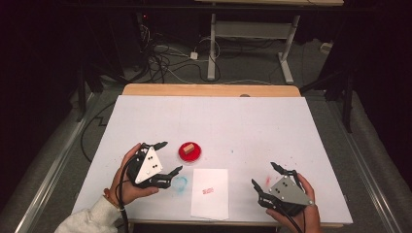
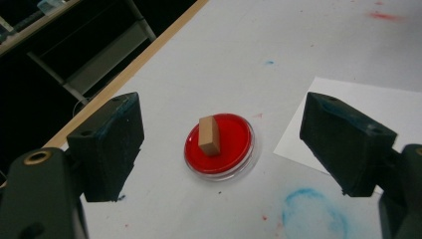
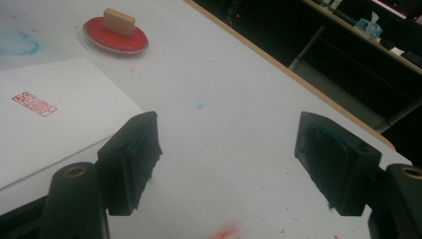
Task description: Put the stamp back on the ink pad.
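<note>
Since the paper (image 1: 210, 193) already bears a red print (image 1: 208, 191) near its middle and the stamp (image 1: 188, 147) stands back on the red ink pad (image 1: 189, 152), the stamping looks done, or a second print is about to be taken; I cannot tell which. Nothing is held: the left hand-held gripper (image 1: 167, 158) is spread wide, its jaws framing the pad from the near left, apart from it, and the right hand-held gripper (image 1: 265, 178) is spread too, at the near right of the desk (image 1: 252, 126), well apart from the stamp. The stamp is a small wooden block resting on the pad, just far-left of the paper. In the left gripper view the stamp (image 2: 209, 135) has its long axis running near to far, tilted slightly left at the far end
</note>
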`<state>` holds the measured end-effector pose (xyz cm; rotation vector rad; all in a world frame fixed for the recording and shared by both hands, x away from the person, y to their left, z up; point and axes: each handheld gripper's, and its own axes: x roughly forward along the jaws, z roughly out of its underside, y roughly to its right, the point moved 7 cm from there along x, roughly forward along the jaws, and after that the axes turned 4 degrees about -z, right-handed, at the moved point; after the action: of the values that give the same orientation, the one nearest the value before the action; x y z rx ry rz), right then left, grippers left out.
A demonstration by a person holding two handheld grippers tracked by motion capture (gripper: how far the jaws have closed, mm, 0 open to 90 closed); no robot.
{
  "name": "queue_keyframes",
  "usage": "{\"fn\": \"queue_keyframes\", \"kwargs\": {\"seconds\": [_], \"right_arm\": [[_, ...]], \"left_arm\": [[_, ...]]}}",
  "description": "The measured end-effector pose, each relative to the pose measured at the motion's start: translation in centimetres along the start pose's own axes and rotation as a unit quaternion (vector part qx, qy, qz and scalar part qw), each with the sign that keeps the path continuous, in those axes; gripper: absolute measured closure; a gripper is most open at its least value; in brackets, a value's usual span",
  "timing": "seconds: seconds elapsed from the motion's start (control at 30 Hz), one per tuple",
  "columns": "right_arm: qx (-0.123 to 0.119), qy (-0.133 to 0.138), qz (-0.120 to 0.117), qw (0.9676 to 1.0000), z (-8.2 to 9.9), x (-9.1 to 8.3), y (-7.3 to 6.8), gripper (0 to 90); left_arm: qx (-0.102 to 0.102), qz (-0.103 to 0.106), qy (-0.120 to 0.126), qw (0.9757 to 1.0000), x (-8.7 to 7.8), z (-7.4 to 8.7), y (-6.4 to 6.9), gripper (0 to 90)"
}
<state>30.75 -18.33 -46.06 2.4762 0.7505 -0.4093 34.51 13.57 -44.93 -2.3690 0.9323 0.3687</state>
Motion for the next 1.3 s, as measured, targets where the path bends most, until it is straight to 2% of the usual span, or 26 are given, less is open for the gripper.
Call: {"fn": "queue_keyframes", "kwargs": {"seconds": [0.33,0.43,0.5,0.73,0.87,0.93,1.1,1.3], "right_arm": [[0.002,0.000,0.000,1.0000,0.1,0.0,0.0,26.1],[0.004,0.000,0.000,1.0000,0.1,0.0,0.1,26.0],[0.003,-0.001,0.000,1.0000,0.2,0.0,0.1,26.0],[0.008,-0.005,0.001,1.0000,0.5,0.2,0.5,25.9],[0.010,-0.006,0.001,0.9999,0.6,0.4,0.6,25.9],[0.011,-0.008,0.000,0.9999,0.7,0.6,0.6,25.9],[0.018,-0.012,-0.001,0.9998,1.0,0.6,0.8,25.9],[0.016,-0.011,0.000,0.9998,1.0,0.4,0.7,25.9]], "left_arm": [[-0.019,-0.010,-0.010,0.9997,-1.1,2.5,-0.5,17.3],[-0.018,-0.013,-0.022,0.9995,-1.2,3.4,-0.6,17.2],[-0.005,-0.020,-0.035,0.9992,-1.2,4.4,-0.7,17.2],[-0.015,-0.018,-0.050,0.9985,-1.5,6.7,-0.8,17.3],[-0.028,-0.015,-0.064,0.9975,-1.3,7.9,-0.7,17.3],[-0.018,-0.016,-0.073,0.9970,-1.3,8.5,-0.6,17.3],[-0.031,-0.011,-0.078,0.9964,-1.4,9.4,-0.3,17.3],[-0.029,-0.014,-0.079,0.9963,-1.5,9.5,0.1,17.3]]}}
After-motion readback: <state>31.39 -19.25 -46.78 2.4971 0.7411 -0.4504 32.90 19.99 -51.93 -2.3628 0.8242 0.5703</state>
